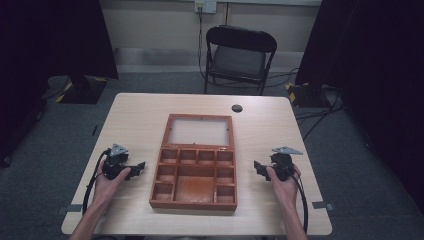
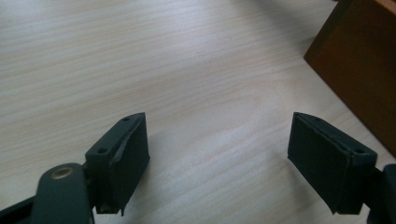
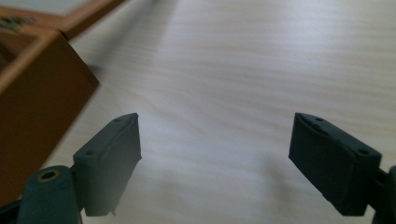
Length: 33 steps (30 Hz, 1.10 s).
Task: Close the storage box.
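With both pairs of jaws spread wide over bare wood and nothing between them, the left gripper (image 1: 134,169) and right gripper (image 1: 260,168) flank the open wooden box (image 1: 194,181) at mid-worktop (image 1: 135,115), each just beside a side wall, neither touching. Likely the approach step, before any grasp. Next: move inward to a wall, or reach far for the flat-lying lid (image 1: 200,118).

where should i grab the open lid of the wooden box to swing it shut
Grip the lid's far edge, the one away from the hinge, coming from the table's far side. The lid lies flat open behind the box, so that thin frame rail is the free edge. Both the left gripper and right gripper are open beside the box.
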### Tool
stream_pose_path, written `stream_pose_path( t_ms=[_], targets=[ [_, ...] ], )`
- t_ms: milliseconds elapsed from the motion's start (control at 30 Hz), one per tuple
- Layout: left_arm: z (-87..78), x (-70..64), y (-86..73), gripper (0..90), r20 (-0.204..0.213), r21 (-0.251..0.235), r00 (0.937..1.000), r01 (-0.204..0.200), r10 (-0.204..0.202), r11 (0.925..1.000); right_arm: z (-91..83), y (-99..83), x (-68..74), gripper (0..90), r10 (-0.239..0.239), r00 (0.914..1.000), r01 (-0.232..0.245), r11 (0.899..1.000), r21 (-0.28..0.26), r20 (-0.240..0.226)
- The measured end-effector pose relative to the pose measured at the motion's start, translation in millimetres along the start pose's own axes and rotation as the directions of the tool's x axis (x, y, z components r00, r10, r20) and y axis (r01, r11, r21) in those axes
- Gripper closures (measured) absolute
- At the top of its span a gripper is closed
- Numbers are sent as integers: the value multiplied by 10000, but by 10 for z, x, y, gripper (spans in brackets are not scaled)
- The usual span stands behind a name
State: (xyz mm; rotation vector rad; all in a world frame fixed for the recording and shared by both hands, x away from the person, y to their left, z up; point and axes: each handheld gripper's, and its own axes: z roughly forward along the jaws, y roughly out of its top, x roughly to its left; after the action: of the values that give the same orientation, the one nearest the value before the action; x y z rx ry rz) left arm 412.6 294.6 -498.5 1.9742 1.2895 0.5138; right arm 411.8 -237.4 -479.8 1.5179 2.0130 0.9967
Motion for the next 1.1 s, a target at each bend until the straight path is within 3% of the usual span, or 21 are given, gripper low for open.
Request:
stream_pose_path(
  t_ms=[67, 167, 233, 300, 367, 400, 467, 500, 700, 867, 1100],
  targets=[
    [17, 6, 86, 202, 194, 142, 9997, 115, -118, 9998, 24, 87, 47, 166, -172, 9998, 171, 9997, -144, -60],
    [8, 18, 229, 205, 182, -188, 9997, 188, -184, 9996, 60, 214, 102, 167, -266, 9994, 260, 9993, -251, -214],
    [-1, 25, 296, 208, 195, -673, 9988, 451, -438, 9967, 97, 321, 143, 164, -331, 9988, 320, 9989, -329, -349],
    [17, 55, 369, 202, 582, -198, 9973, 467, -455, 9987, 144, 415, 183, 164, -489, 9979, 476, 9984, -303, -428],
    [23, 67, 425, 222, 530, -377, 9965, 672, -651, 9970, 199, 508, 221, 163, -597, 9968, 580, 9978, -332, -540],
    [41, 82, 479, 224, 649, -103, 9962, 585, -577, 9982, 221, 543, 239, 161, -640, 9960, 620, 9975, -330, -618],
    [55, 91, 544, 228, 717, -361, 9941, 841, -814, 9958, 289, 643, 290, 161, -763, 9945, 736, 9965, -397, -716],
    [65, 104, 593, 227, 887, -142, 9938, 683, -668, 9976, 320, 684, 313, 159, -837, 9938, 812, 9960, -361, -738],
    [137, 91, 906, 229, 810, -495, 9956, 513, -472, 9975, 521, 892, 438, 156, -1094, 9880, 1074, 9939, -239, -1093],
    [304, 13, 1044, 241, 1151, -439, 9922, 523, -469, 9977, 661, 1002, 508, 147, -1140, 9822, 1140, 9934, -87, -1496],
    [564, -95, 1120, 264, 1581, -138, 9847, 757, -725, 9970, 870, 1029, 547, 144, -777, 9769, 877, 9953, 418, -1991]
  ],
)
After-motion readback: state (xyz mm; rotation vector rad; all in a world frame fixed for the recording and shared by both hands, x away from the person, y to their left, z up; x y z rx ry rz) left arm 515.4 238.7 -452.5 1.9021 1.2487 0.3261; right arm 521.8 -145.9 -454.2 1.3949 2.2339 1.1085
